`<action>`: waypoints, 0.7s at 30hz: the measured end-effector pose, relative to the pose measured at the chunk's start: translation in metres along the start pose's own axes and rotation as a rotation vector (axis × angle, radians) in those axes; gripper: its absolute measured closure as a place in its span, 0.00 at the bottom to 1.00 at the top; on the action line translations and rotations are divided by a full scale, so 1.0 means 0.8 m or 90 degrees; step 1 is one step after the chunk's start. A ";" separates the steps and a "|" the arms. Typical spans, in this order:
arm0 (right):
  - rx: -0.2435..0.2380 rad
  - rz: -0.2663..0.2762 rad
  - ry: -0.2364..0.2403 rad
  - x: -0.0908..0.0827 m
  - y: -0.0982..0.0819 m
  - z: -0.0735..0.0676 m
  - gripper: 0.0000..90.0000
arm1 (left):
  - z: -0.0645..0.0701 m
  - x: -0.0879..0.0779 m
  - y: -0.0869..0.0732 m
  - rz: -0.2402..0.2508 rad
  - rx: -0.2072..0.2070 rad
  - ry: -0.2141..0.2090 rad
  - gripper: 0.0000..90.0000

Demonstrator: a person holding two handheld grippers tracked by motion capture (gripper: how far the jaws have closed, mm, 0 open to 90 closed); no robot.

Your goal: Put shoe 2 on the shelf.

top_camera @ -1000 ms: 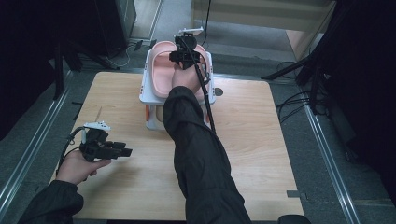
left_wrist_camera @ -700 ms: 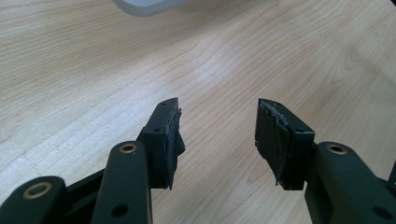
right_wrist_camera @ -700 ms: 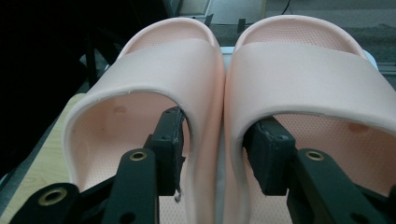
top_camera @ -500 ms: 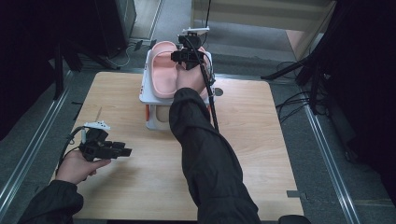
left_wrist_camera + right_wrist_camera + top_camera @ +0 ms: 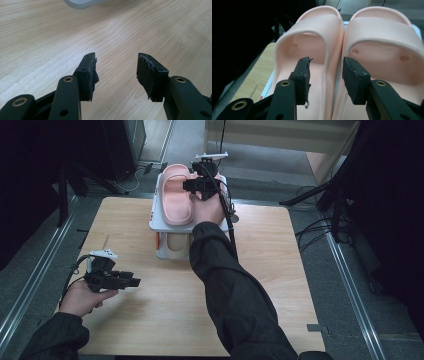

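Two pink slippers lie side by side on top of a white rack (image 5: 159,222) at the far side of the wooden table (image 5: 280,270). In the high view the left slipper (image 5: 175,195) shows, while the other is under my right hand. My right gripper (image 5: 192,184) is over them. In the right gripper view its jaws (image 5: 325,65) straddle the touching side walls of the left slipper (image 5: 312,32) and the right slipper (image 5: 382,32); the pads stand apart from the walls, open. My left gripper (image 5: 134,281) hovers open over bare wood at the near left, with nothing between its jaws (image 5: 116,58).
The rack has a lower shelf with an opening (image 5: 175,245) facing me. Its white corner (image 5: 80,3) shows at the top of the left gripper view. Dark stands and cables (image 5: 320,200) sit on the floor beyond the table's right side.
My right hand with its gripper has shifted a little to the right and lifted slightly, uncovering more of the left slipper. The left hand has stayed where it was.
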State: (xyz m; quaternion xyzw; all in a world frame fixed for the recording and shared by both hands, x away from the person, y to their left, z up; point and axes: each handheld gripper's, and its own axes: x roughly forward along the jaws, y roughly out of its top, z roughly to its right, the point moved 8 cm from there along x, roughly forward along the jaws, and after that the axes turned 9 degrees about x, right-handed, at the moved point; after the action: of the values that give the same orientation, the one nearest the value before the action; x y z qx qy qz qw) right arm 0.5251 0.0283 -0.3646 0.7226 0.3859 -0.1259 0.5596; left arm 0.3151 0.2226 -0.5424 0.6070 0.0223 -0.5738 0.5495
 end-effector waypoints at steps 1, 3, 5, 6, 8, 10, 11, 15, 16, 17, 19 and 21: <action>-0.006 -0.001 0.004 -0.002 -0.002 -0.001 0.65 | 0.000 0.001 0.000 -0.002 0.002 0.002 0.55; -0.008 -0.004 0.023 -0.007 -0.006 0.000 0.65 | -0.001 0.001 0.001 -0.004 0.003 0.000 0.55; -0.014 -0.012 0.029 -0.009 -0.011 0.001 0.65 | -0.001 0.002 0.002 -0.002 0.005 0.000 0.55; -0.015 -0.014 0.031 -0.010 -0.014 0.002 0.65 | -0.001 0.002 0.002 -0.002 0.005 0.000 0.55; -0.023 -0.019 0.034 -0.013 -0.019 0.004 0.64 | 0.000 0.004 0.004 -0.004 0.007 -0.003 0.55; -0.024 -0.023 0.049 -0.015 -0.023 0.005 0.64 | -0.001 0.005 0.005 -0.006 0.009 0.002 0.54; -0.027 -0.031 0.063 -0.018 -0.027 0.005 0.64 | -0.001 0.005 0.005 -0.008 0.012 0.001 0.54; -0.057 -0.028 0.067 -0.029 -0.034 0.008 0.63 | -0.002 0.008 0.008 -0.007 0.009 0.000 0.54; -0.063 -0.028 0.069 -0.031 -0.036 0.009 0.63 | -0.002 0.008 0.008 -0.007 0.011 0.000 0.54; -0.068 -0.030 0.073 -0.034 -0.038 0.009 0.63 | -0.003 0.009 0.009 -0.007 0.011 0.000 0.54; -0.081 -0.031 0.080 -0.039 -0.042 0.009 0.62 | -0.003 0.009 0.010 -0.008 0.010 0.001 0.54; -0.087 -0.036 0.094 -0.044 -0.048 0.008 0.61 | -0.003 0.010 0.011 -0.008 0.011 -0.001 0.54</action>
State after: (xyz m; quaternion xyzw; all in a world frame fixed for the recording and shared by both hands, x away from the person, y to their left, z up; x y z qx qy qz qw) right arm 0.4762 0.0107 -0.3729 0.6787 0.4541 -0.0611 0.5739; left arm 0.3251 0.2157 -0.5431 0.6111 0.0202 -0.5778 0.5406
